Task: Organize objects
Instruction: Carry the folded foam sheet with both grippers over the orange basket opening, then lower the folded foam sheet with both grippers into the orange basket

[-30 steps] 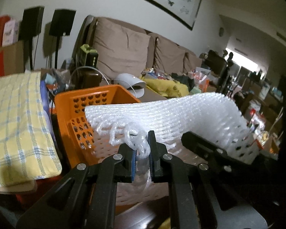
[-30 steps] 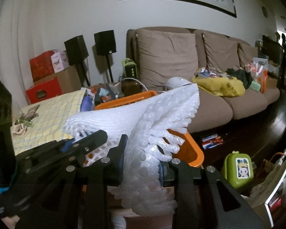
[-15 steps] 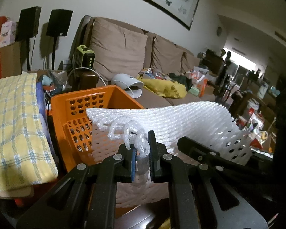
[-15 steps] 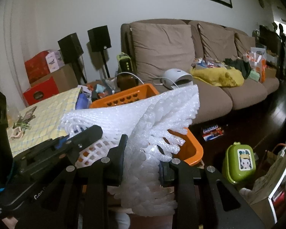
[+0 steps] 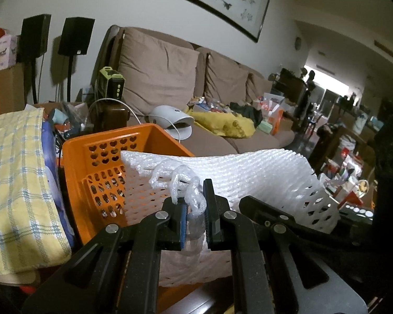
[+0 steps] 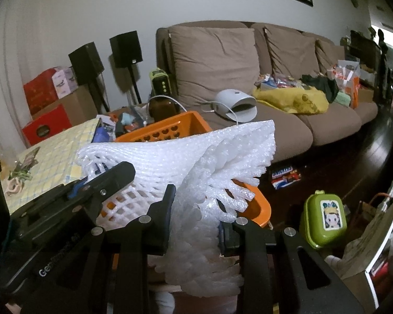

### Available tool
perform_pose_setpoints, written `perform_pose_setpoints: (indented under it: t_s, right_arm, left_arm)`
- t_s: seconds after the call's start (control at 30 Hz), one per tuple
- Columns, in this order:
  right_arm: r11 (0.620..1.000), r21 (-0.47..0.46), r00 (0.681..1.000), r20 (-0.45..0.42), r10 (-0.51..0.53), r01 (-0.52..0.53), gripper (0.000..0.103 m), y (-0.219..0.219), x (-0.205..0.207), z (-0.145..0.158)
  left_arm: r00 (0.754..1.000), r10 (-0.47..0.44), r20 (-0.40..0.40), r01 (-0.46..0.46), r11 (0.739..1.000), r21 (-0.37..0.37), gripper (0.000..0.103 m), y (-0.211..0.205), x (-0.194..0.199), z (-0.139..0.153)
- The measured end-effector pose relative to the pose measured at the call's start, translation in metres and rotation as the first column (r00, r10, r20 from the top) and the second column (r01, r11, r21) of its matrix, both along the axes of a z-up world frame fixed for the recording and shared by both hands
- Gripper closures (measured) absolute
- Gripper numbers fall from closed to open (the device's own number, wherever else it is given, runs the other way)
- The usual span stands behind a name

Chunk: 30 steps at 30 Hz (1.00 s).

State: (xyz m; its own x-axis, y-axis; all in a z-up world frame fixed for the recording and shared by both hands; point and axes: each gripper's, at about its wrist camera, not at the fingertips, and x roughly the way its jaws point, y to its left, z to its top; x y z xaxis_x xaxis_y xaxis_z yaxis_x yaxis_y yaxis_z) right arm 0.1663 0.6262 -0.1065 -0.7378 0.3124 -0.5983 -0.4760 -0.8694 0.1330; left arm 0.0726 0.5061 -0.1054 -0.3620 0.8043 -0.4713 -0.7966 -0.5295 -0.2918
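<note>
Both grippers clamp one white foam mesh sheet (image 5: 249, 172): left gripper (image 5: 195, 216) pinches a frayed corner, right gripper (image 6: 194, 219) a bunched edge. The orange perforated plastic basket (image 5: 91, 157) lies beneath, toward 11 o'clock.

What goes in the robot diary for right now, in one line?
left gripper: shut on white foam net | right gripper: shut on net | net above orange plastic basket
</note>
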Motion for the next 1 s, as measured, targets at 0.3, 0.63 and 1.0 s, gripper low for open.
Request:
perform_pose_setpoints:
  t_s: [0.3, 0.63, 1.0]
  right_arm:
    - [1.0, -0.017, 1.0, 0.018, -0.002, 0.002, 0.077, 0.002, 0.0, -0.004]
    - [1.0, -0.019, 0.999, 0.033, 0.005, -0.004, 0.076, 0.002, -0.003, -0.006]
    - [1.0, -0.028, 0.999, 0.051, 0.007, -0.005, 0.076, 0.004, -0.006, -0.009]
  left_arm:
    - [0.999, -0.004, 0.04, 0.005, 1.0, -0.014, 0.093, 0.001, -0.004, -0.005]
    - [0.998, -0.001, 0.059, 0.002, 1.0, -0.024, 0.093, 0.0, -0.009, -0.008]
    - [0.998, -0.003, 0.067, 0.006, 0.999, -0.035, 0.093, 0.001, -0.008, -0.013]
